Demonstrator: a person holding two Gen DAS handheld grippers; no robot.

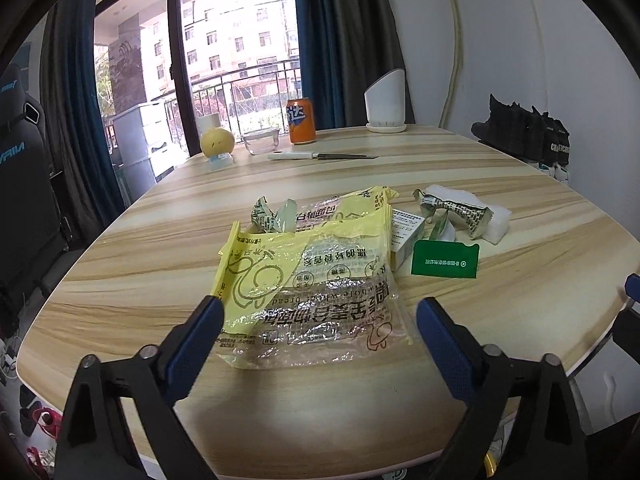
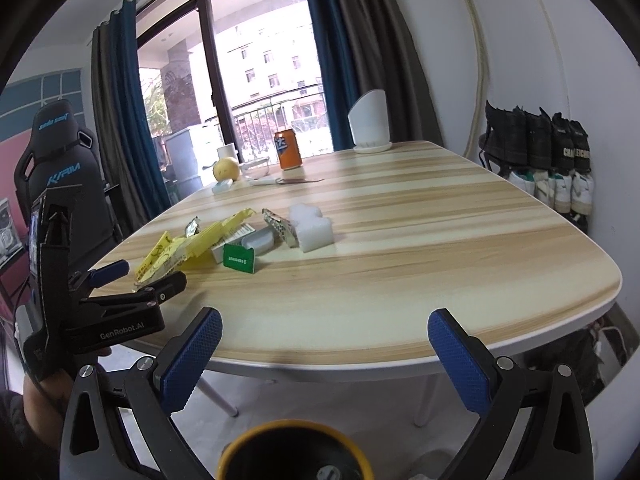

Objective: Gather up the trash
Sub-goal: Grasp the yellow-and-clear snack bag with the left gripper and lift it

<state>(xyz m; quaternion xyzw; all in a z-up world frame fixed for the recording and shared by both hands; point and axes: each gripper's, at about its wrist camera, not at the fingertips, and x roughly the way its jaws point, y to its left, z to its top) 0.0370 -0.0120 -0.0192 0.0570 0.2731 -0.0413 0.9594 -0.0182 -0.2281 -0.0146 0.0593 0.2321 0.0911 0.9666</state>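
Observation:
A crinkled yellow and clear bread bag [image 1: 312,280] lies flat on the wooden table [image 1: 520,312]. My left gripper [image 1: 320,312] is open, its blue pads either side of the bag's near end without pressing it. From the right wrist view the left gripper [image 2: 148,274] hovers at the bag [image 2: 176,252]. Behind the bag lie crumpled printed wrappers [image 1: 272,216], a small white box [image 1: 406,236], a green card [image 1: 444,258] and a white foam piece [image 1: 496,220]. My right gripper [image 2: 326,320] is open and empty before the table's near edge, above a yellow-rimmed round container [image 2: 296,440].
At the far end stand an orange can [image 1: 302,120], a knife [image 1: 320,156], a glass bowl [image 1: 262,140], a yellow fruit [image 1: 217,142] and a white pot [image 1: 386,100]. A gaming chair [image 2: 64,160] is left of the table; shoes [image 2: 540,148] line the right wall.

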